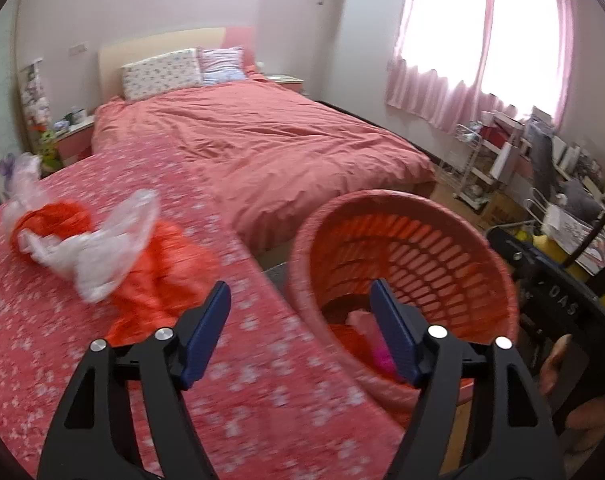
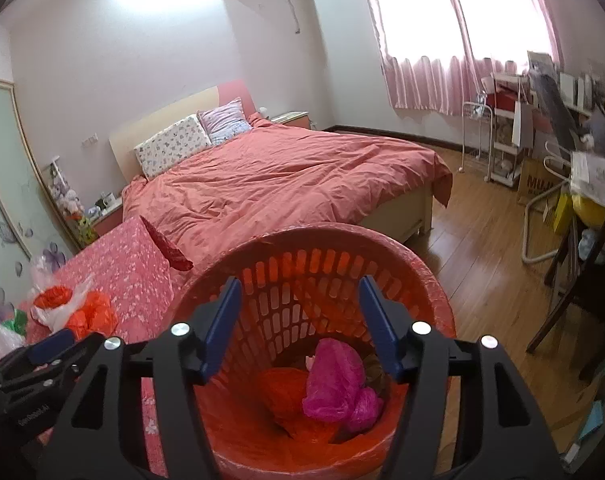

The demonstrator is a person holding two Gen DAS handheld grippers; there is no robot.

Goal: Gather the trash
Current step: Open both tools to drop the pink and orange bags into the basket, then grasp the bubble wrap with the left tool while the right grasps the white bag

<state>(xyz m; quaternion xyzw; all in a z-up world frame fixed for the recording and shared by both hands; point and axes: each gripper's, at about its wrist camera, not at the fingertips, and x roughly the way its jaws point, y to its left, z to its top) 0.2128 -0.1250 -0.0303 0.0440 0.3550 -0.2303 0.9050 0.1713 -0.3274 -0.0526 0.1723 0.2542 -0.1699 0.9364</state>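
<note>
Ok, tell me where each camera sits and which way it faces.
Left wrist: on the left gripper, aimed down over the table toward the bed; loose bags lie ahead on the left, the basket on the right. Its open jaws and a hand show.
Right wrist: on the right gripper, looking down into the basket at a pink bag. Its open jaws and the left gripper show.
Shared: basket, bags, bed, window.

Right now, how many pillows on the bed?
2. A white floral pillow leans against the headboard, and a striped pink pillow sits touching it on the window side. The quilt could hide more, but none shows.
</note>
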